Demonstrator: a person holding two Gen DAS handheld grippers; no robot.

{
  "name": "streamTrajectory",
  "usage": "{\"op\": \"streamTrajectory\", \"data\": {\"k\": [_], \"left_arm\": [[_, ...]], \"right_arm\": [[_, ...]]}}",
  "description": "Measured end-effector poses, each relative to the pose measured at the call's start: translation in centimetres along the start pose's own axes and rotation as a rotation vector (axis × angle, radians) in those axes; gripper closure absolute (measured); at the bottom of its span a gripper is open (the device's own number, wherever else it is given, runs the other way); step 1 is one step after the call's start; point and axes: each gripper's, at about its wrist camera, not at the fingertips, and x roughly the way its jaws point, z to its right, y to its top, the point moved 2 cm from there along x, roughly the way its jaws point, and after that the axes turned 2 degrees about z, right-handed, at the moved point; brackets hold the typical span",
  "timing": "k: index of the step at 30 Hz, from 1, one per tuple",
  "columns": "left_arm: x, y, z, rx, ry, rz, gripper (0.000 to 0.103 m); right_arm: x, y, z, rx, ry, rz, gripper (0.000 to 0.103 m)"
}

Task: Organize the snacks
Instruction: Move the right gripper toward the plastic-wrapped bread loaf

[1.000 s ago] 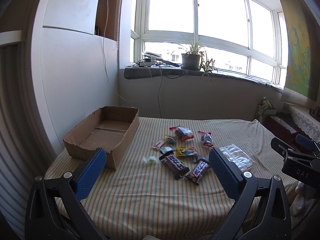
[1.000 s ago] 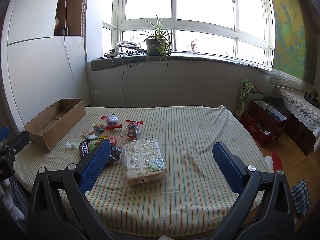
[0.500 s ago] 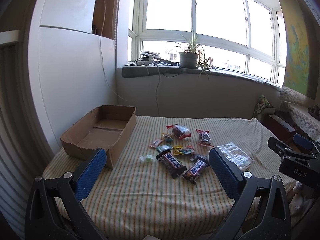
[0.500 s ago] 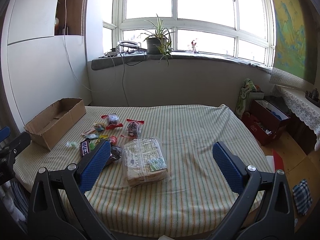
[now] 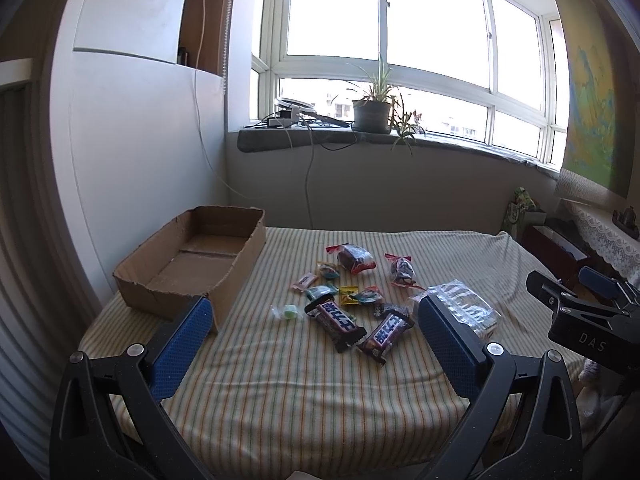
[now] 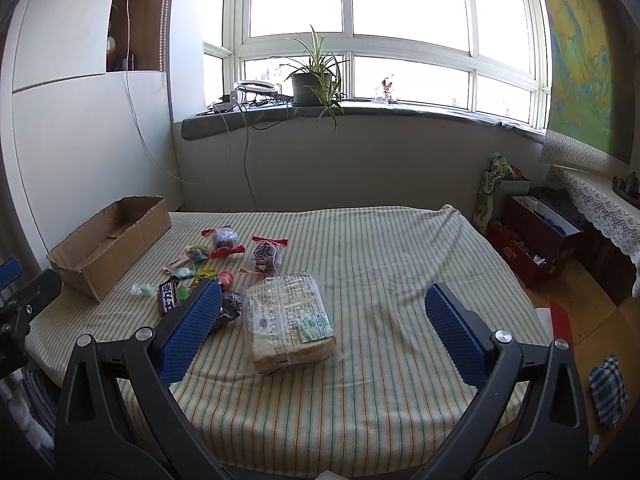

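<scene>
A pile of snacks lies on the striped table: two dark chocolate bars, red-wrapped pastries, small candies and a clear bag of sliced bread. An open cardboard box stands at the far left, nothing in it. My left gripper is open, held above the near edge facing the bars. My right gripper is open too, above the near edge with the bread bag between its fingers' line of sight. Neither touches anything.
A white wall panel rises behind the box. The windowsill carries a potted plant and cables. Red boxes and a lace-covered shelf stand on the floor at the right.
Both grippers drifted slightly; the left view shifted a little leftward and back. Nothing on the table moved, and both stay open.
</scene>
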Motion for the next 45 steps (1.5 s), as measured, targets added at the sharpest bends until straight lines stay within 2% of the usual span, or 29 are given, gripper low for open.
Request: {"op": "streamTrajectory", "data": {"k": [26, 32, 34, 38, 40, 42, 45], "left_arm": [[0.9, -0.4, 0.1, -0.022, -0.039, -0.021, 0.001], [2.5, -1.0, 0.5, -0.052, -0.102, -0.073, 0.005], [3.2, -1.3, 0.7, -0.062, -0.128, -0.098, 0.007], [4.6, -2.0, 1.4, -0.087, -0.180, -0.149, 0.011], [5.3, -2.5, 1.8, -0.100, -0.213, -0.182, 0.015], [6.1, -2.9, 2.4, -0.110, -0.249, -0.217, 0.019], [7.3, -3.6, 3.2, -0.142, -0.306, -0.273, 0.023]], "right_arm": [[0.0, -0.4, -0.5, -0.021, 0.018, -0.016, 0.000], [0.9, -0.5, 0.2, -0.026, 0.032, -0.036, 0.000], [1.6, -0.7, 0.7, -0.022, 0.043, -0.057, 0.009], [3.3, -1.2, 1.7, 0.001, 0.095, -0.122, 0.017], [4.4, -1.5, 2.2, 0.015, 0.130, -0.166, 0.024], [5.7, -1.9, 2.5, 0.027, 0.164, -0.211, 0.029], [7.4, -2.4, 2.8, 0.042, 0.216, -0.269, 0.030]]}}
